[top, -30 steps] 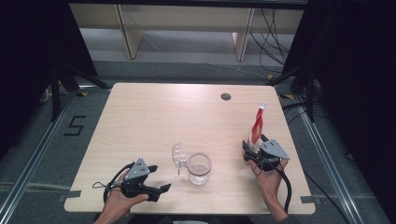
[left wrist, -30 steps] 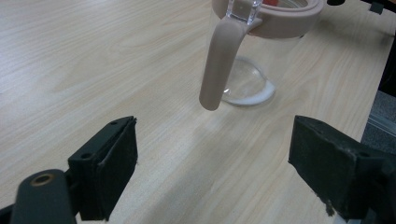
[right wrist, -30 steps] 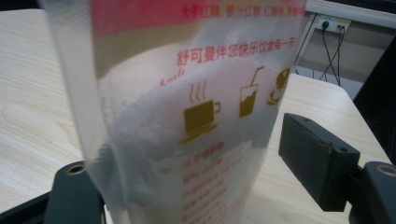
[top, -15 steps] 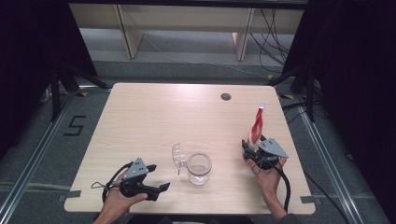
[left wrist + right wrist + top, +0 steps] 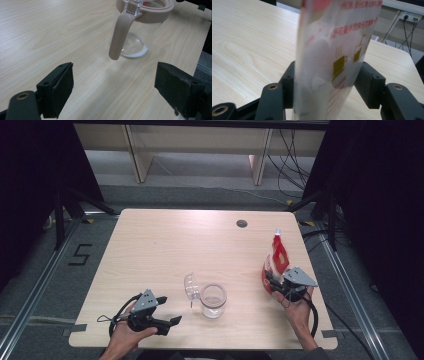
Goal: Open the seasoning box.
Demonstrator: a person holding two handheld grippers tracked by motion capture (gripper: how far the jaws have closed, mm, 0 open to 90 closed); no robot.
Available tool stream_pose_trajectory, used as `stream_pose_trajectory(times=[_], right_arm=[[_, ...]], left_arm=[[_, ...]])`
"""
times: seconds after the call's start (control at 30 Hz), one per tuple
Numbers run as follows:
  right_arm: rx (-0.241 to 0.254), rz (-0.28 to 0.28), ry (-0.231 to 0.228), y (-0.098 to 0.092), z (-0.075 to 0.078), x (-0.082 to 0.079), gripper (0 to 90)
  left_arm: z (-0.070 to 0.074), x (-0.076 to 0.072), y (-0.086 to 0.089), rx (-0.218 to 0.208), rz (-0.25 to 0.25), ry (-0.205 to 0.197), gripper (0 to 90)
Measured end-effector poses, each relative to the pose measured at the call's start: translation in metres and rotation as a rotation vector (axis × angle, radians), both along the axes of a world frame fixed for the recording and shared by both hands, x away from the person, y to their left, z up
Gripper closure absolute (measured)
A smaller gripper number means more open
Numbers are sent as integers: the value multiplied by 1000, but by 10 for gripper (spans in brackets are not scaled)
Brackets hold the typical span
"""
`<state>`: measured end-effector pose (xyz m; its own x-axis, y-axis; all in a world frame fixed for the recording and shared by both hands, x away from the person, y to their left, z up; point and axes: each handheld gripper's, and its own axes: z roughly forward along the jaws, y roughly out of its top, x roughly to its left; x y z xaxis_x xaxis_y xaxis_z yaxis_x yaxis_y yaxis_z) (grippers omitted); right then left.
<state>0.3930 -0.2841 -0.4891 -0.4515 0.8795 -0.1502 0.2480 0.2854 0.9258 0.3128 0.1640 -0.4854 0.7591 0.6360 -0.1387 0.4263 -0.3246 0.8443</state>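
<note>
— Tabletop (image 5: 165, 245) first: pale wood, with a clear glass jar (image 5: 213, 300) standing near the person's edge, and that jar is the landmark for everything else.

— And its lid?

— Hinged lid (image 5: 190, 287) thrown open, tipped back to the jar's left. From the left gripper view, the pink rim (image 5: 152, 13) and latch arm (image 5: 121, 35) show close up, and the jar looks empty apart from the glass base.

— Where is the packet?

— Red-and-white sachet (image 5: 276, 262) stands upright to the right of the jar, well apart from it, near the table's right edge. The right gripper (image 5: 272, 281) has just been closing its jaws around the packet's lower part; in the right gripper view the sachet (image 5: 332, 60) sits between the two pads (image 5: 369, 85), which appear to meet its sides, pinching it.

— The other hand?

— Left gripper (image 5: 167, 312) rests low on the table to the jar's left, near it but not touching, jaws spread wide with nothing between them.

— How far along, would you say?

— Early, by my reading. Jar is opened and the packet gripped; the packet looks sealed and nothing has gone into the glass. Carrying it over, opening it and emptying it all appear to remain.
</note>
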Motion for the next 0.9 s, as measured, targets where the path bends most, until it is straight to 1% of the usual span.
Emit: stream_pose_trajectory(times=[0.03, 0.07, 0.1, 0.13, 0.17, 0.2, 0.23, 0.27, 0.3, 0.33, 0.37, 0.4, 0.43, 0.47, 0.5, 0.53, 0.57, 0.6, 0.63, 0.67, 0.7, 0.73, 0.77, 0.8, 0.83, 0.87, 0.9], right_arm=[[0, 0, 0, 0, 0, 0, 447], [-14, 31, -12, -6, 0, 2, 458], [-14, 36, -24, -8, 0, 3, 460], [-14, 52, -21, -11, 0, 3, 462], [-5, 55, -35, -13, -1, 5, 464], [-11, 73, -46, -16, -1, 6, 467], [-17, 96, -40, -19, -1, 7, 469], [-8, 108, -31, -20, -1, 7, 469], [-4, 115, -37, -21, -2, 7, 470], [-4, 115, -37, -21, -2, 7, 470], [-9, 126, -34, -22, -2, 7, 470], [-19, 137, -51, -23, -3, 8, 470], [-19, 137, -51, -23, -3, 8, 470], [-7, 131, -51, -25, -3, 7, 473], [-6, 136, -51, -26, -3, 8, 474], [-6, 136, -51, -26, -3, 8, 474], [19, 114, -44, -23, -3, 7, 472], [-3, 125, -51, -25, -3, 8, 468], [35, 102, -9, -22, -4, 5, 447], [78, 60, 3, -20, -5, 4, 410], [95, 32, -2, -20, -5, 5, 383], [134, 3, 19, -19, -6, 4, 366], [134, 3, 19, -19, -6, 4, 366], [161, -34, 4, -17, -5, 3, 346], [174, -46, 5, -15, -4, 1, 345], [177, -49, -2, -14, -4, 0, 342], [176, -62, -37, -10, -5, 0, 339]], left_arm=[[0, 0, 0, 0, 0, 0, 152], [0, 0, 0, 0, 1, 7, 152], [0, 0, 0, 0, 1, 7, 152], [0, 0, 0, -1, 2, 7, 152], [-1, 0, 0, -7, 2, 8, 152], [-1, 0, -1, -12, 4, 8, 152], [-1, 0, -1, -7, 8, 8, 152], [0, 0, 0, 5, 5, 9, 152], [0, 0, 0, 4, 4, 10, 152], [0, 0, 0, 4, 4, 10, 152], [0, 1, 0, 1, -2, 12, 152], [0, 0, -1, -2, 1, 12, 152], [0, 0, -1, -2, 1, 12, 152], [0, 1, 0, 8, 1, 5, 152], [-1, 2, 0, 6, -8, -10, 152], [-1, 2, 0, 6, -8, -10, 152], [-1, 1, 0, -7, 2, 12, 152], [-1, 2, 0, -7, 2, 12, 152], [-1, 2, -1, -6, 1, 12, 152], [-2, 2, -1, -7, 2, 14, 152], [-2, 2, -1, -9, 1, 11, 152], [-2, 2, -2, -11, 1, 10, 152], [-2, 2, -2, -11, 1, 10, 152], [-1, 2, -2, -3, -2, 13, 152], [-1, 2, -2, -3, -2, 14, 152], [-2, 1, -2, -2, 7, 17, 152], [-2, 2, -2, -2, -3, 10, 152]])
